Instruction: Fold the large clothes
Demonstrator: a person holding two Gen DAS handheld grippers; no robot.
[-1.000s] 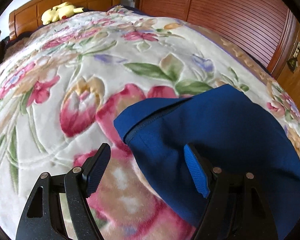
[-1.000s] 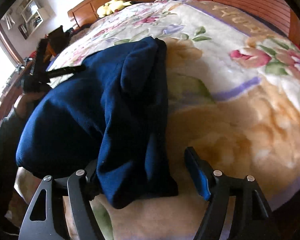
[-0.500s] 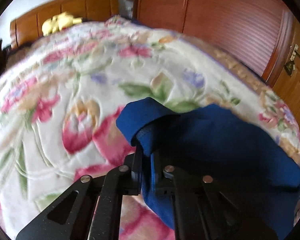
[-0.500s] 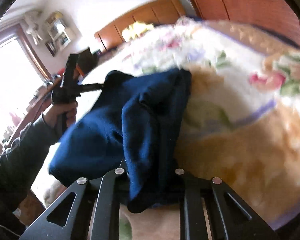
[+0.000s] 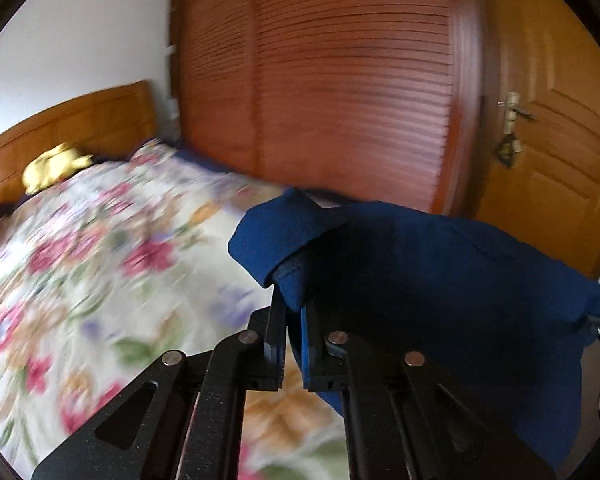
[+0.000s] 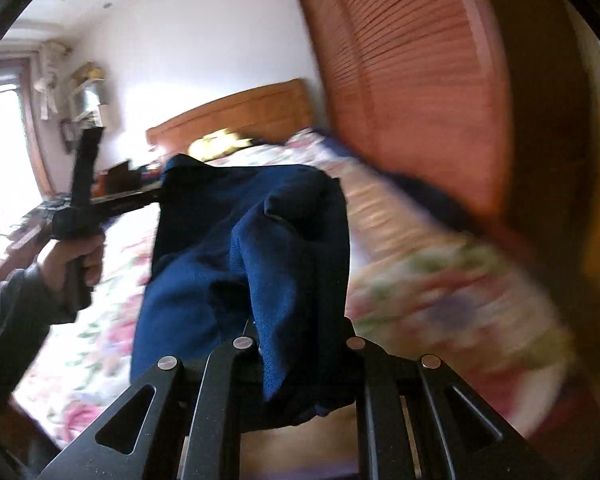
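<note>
the left gripper (image 5: 293,320) is pinched tight on a corner of the dark blue garment (image 5: 440,288); the right gripper (image 6: 300,360) clamps another bunch of it (image 6: 256,248) — the cloth hangs raised between them above the floral blanket (image 5: 100,264). no readable writing or labels.

The garment (image 5: 440,280) is held between both tongs, above the bed (image 5: 100,260); the wardrobe (image 5: 340,80) is seen behind.

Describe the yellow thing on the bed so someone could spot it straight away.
Find the bed with the floral blanket and follow it to the wooden headboard. The yellow soft toy lies at its foot, the only plain yellow shape there; blur hides its details.
</note>
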